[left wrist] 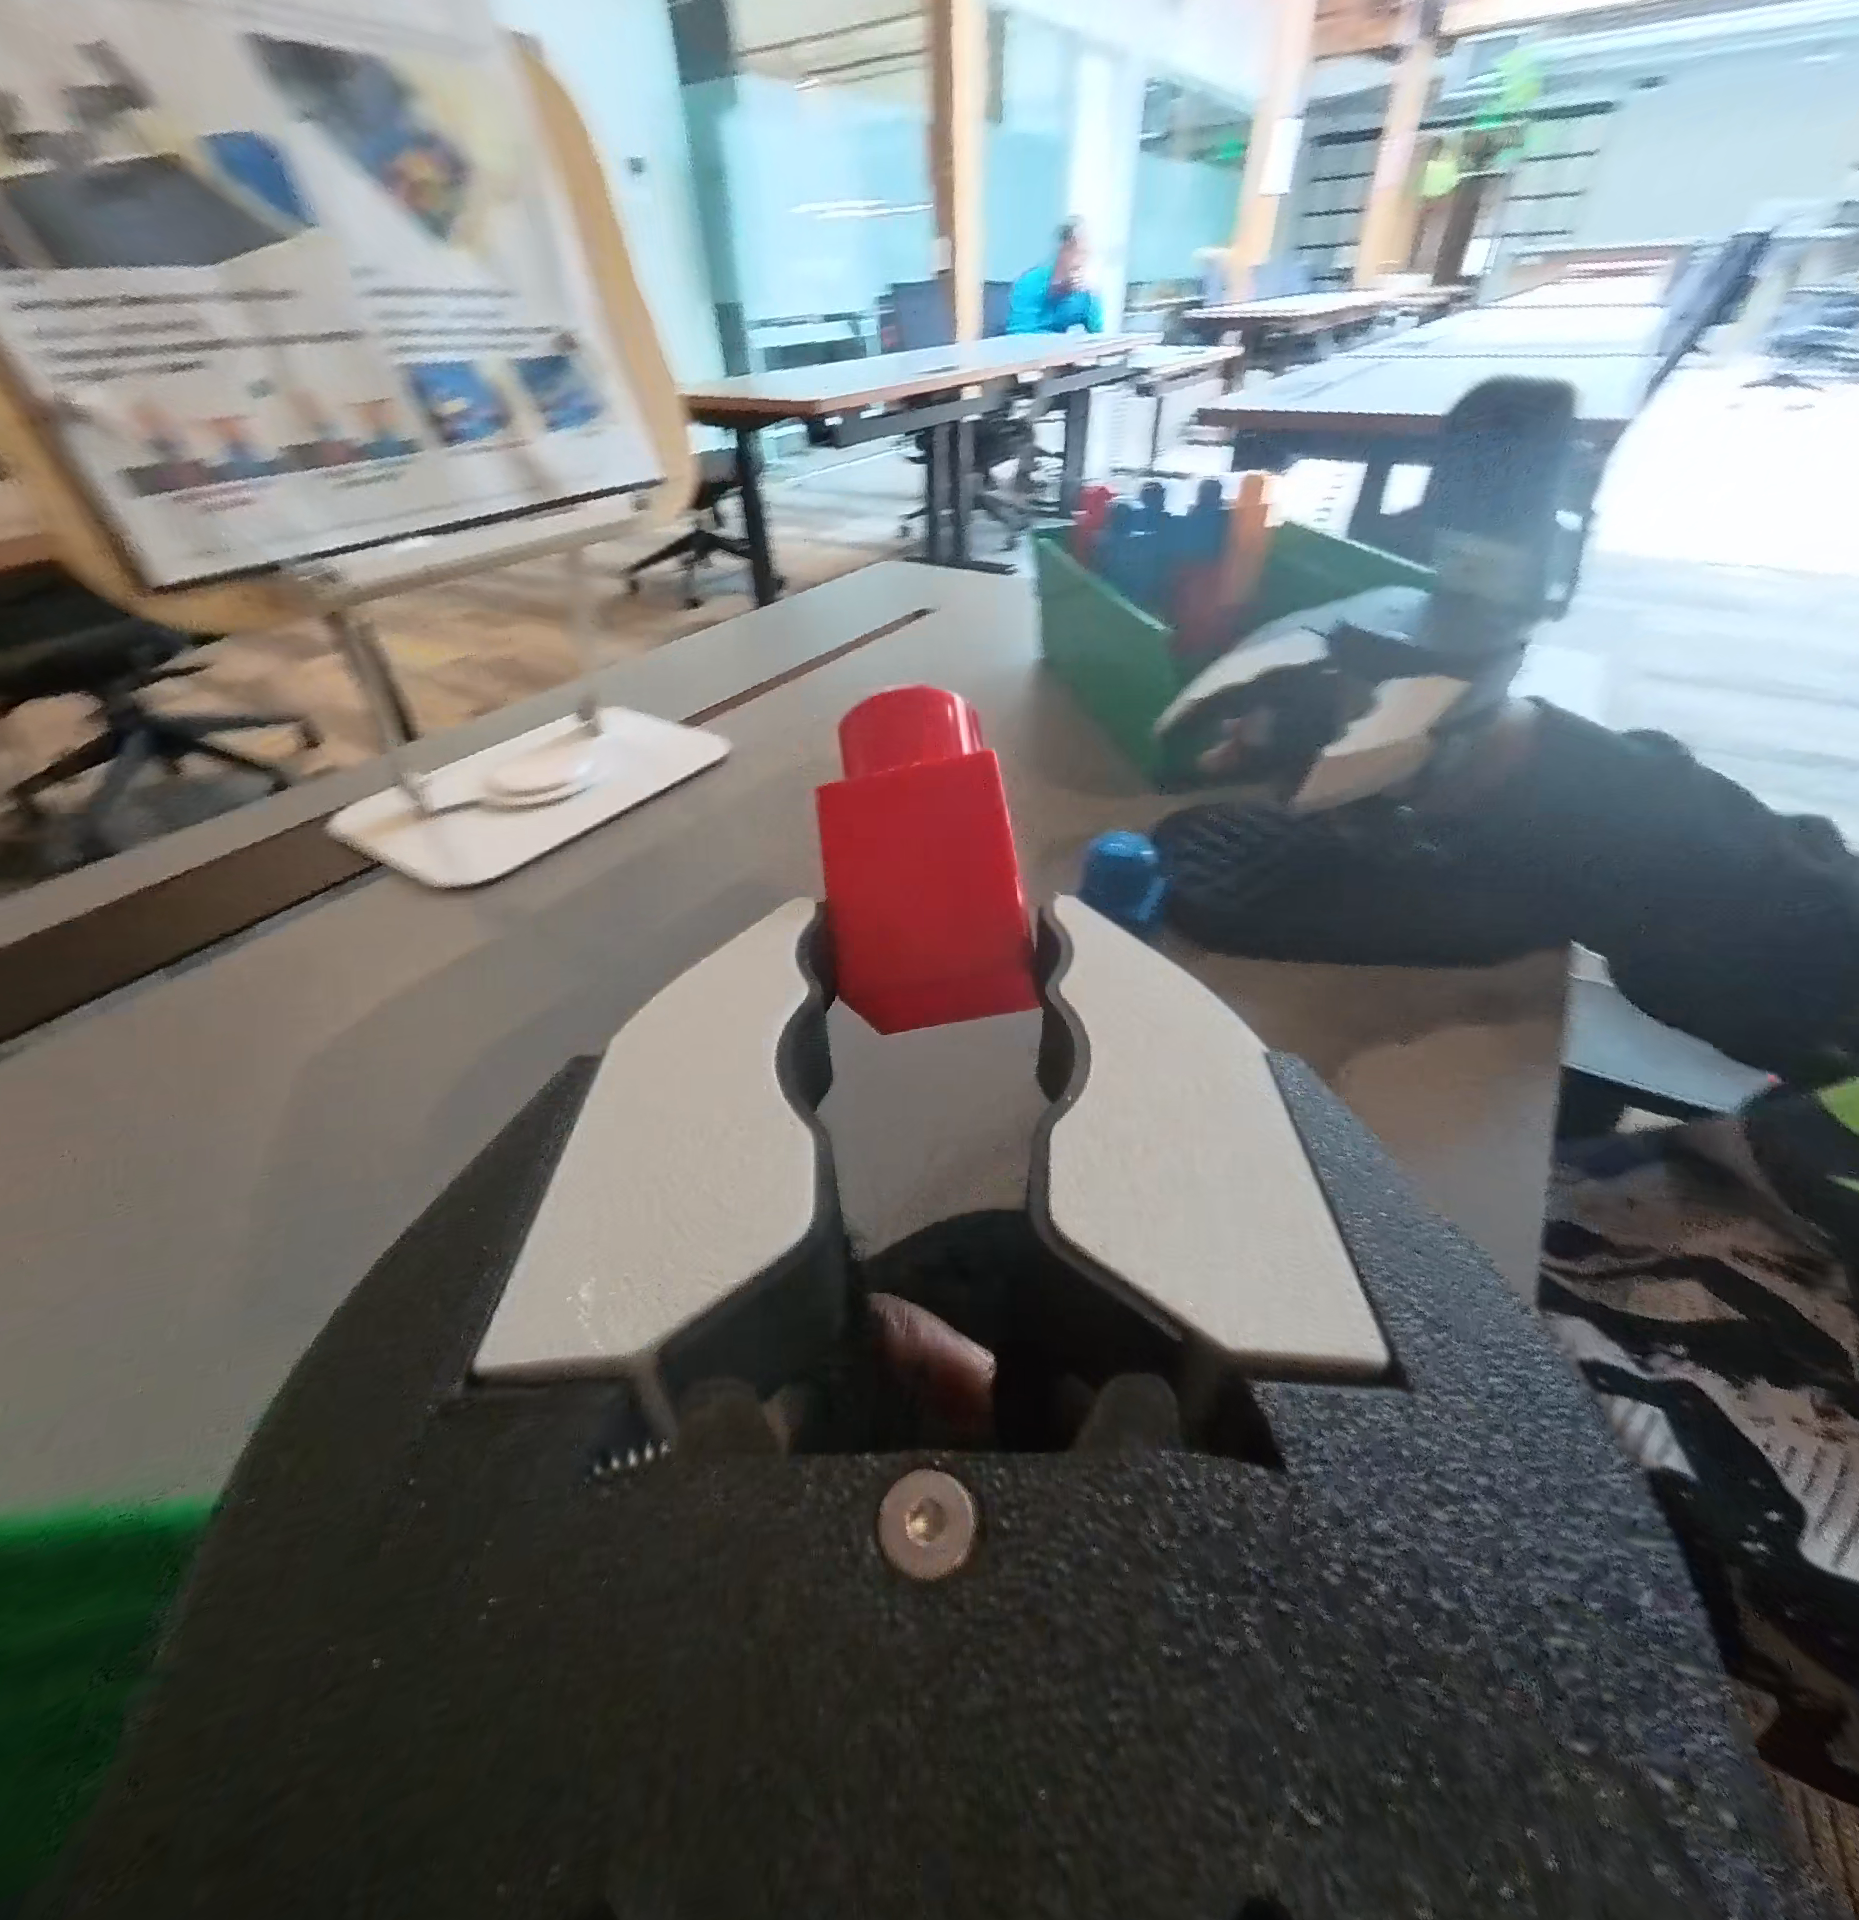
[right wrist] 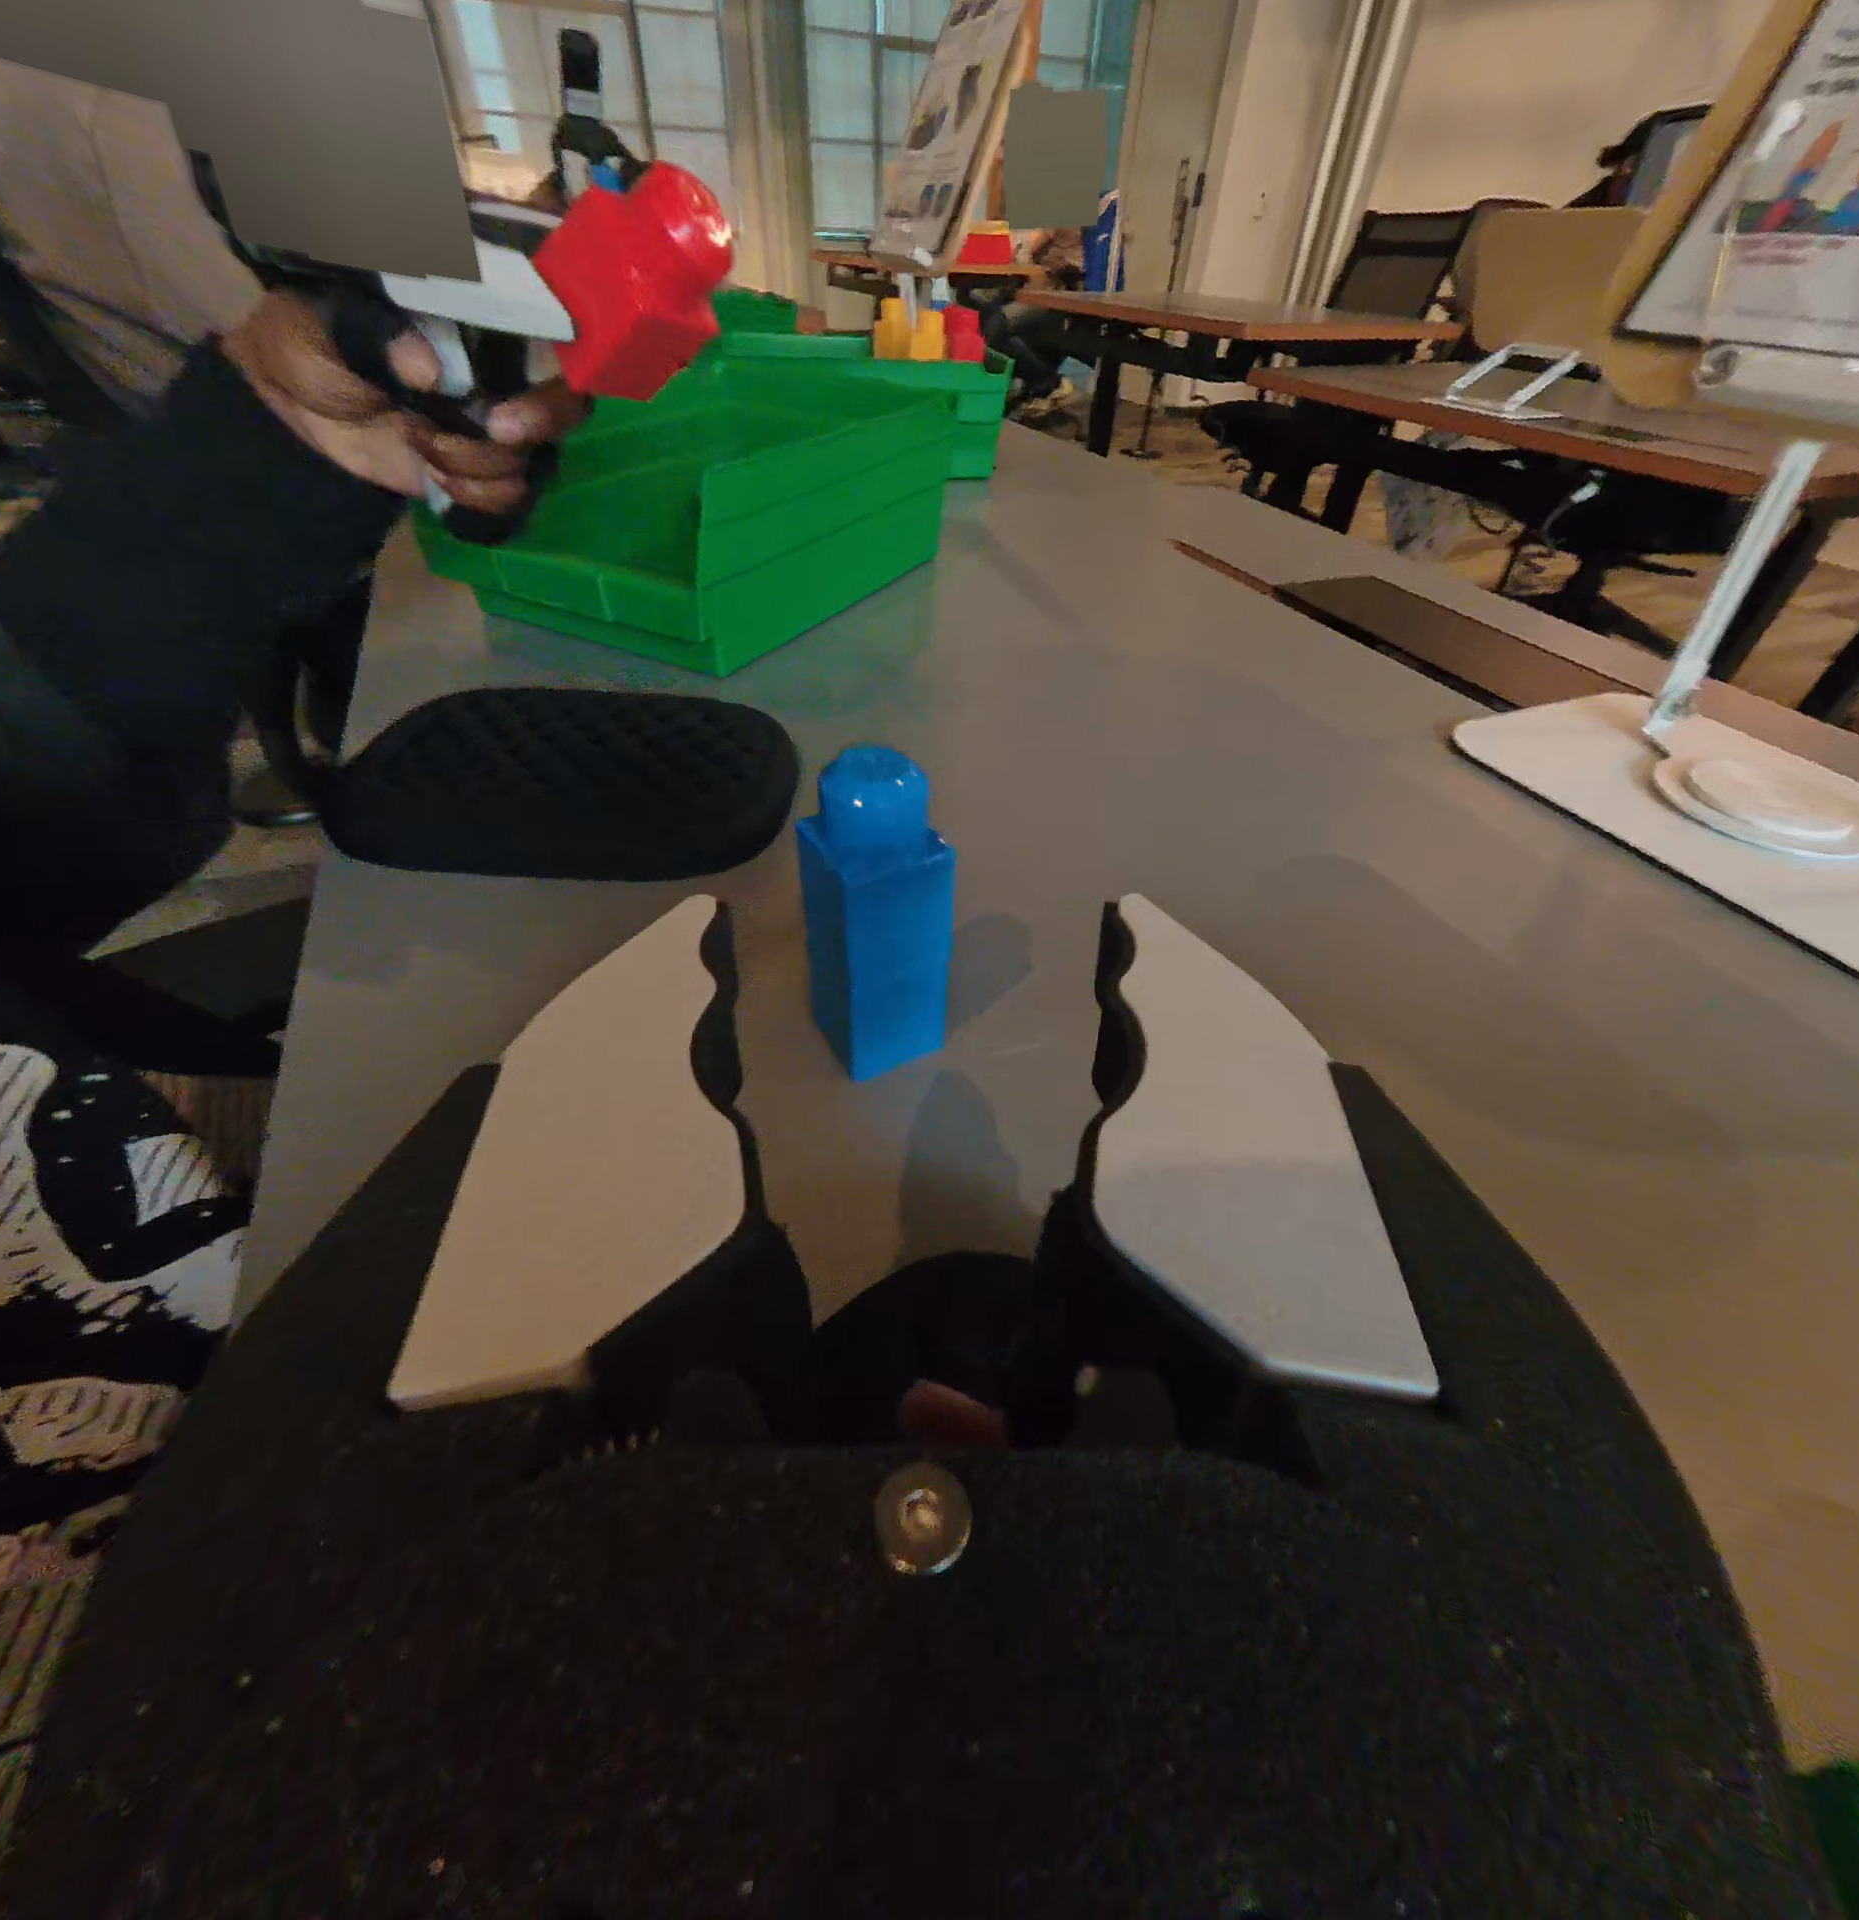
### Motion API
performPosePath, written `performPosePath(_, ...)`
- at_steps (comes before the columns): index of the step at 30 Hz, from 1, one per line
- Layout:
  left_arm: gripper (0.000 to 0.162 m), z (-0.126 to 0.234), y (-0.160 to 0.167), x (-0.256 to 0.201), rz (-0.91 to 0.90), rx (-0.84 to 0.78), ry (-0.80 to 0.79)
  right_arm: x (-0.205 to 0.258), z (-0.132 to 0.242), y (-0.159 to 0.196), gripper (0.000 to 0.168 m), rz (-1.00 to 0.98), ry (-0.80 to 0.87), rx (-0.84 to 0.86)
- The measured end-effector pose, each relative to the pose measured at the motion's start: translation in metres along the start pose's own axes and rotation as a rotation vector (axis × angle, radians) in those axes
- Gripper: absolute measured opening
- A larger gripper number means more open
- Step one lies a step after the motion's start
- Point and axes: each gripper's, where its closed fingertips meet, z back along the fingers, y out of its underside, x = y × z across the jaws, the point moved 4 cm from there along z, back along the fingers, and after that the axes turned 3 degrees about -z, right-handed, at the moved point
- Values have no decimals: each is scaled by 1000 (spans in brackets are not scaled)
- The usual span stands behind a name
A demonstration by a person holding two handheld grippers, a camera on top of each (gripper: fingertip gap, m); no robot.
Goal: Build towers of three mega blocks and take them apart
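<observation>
My left gripper [left wrist: 930, 925] is shut on a red block [left wrist: 920, 894], stud up, held above the grey table [left wrist: 229, 1143]. In the right wrist view the same red block [right wrist: 634, 286] hangs in the air at the upper left, over a green bin [right wrist: 717, 520]. A blue block [right wrist: 881, 925] stands upright on the table, stud up. My right gripper [right wrist: 914, 925] is open, and the blue block stands just ahead of its fingertips, left of the middle of the gap. In the left wrist view the blue block [left wrist: 1120, 873] is partly hidden behind the right fingertip.
A black chair armrest [right wrist: 561, 779] juts over the table's left edge beside the blue block. A second green bin [left wrist: 1133, 644] holds several coloured blocks. A white sign stand base [right wrist: 1683, 821] sits at the right. Other tables and chairs stand behind. My hands' fingertips stand some 20 cm from each other.
</observation>
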Motion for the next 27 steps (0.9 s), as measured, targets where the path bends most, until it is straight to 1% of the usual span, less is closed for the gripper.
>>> performPosePath(3, 36, -15, 0, -22, -57, -18, 118, 10, -2, -16, 65, 31, -83, -3)
performPosePath(8, 36, -36, 4, -57, -136, -11, 269, 39, -15, -46, 63, 159, -256, 49)
performPosePath(12, 36, -50, 8, -77, -174, -5, 342, 64, -34, -58, 68, 207, -400, 127)
performPosePath(15, 36, -57, 11, -88, -184, -3, 383, 74, -47, -64, 68, 224, -449, 161)
performPosePath(21, 36, -63, 16, -97, -183, -13, 416, 77, -65, -61, 65, 263, -463, 265)
performPosePath(22, 36, -64, 16, -97, -182, -14, 417, 79, -66, -60, 63, 264, -475, 270)
performPosePath(23, 36, -65, 17, -98, -180, -16, 420, 81, -68, -59, 58, 264, -485, 277)
performPosePath(24, 36, -65, 17, -98, -177, -21, 424, 81, -68, -58, 41, 270, -493, 292)
performPosePath(25, 36, -65, 16, -98, -174, -25, 423, 80, -69, -58, 36, 277, -494, 307)
performPosePath(27, 36, -67, 15, -96, -166, -36, 412, 77, -69, -60, 36, 271, -481, 328)
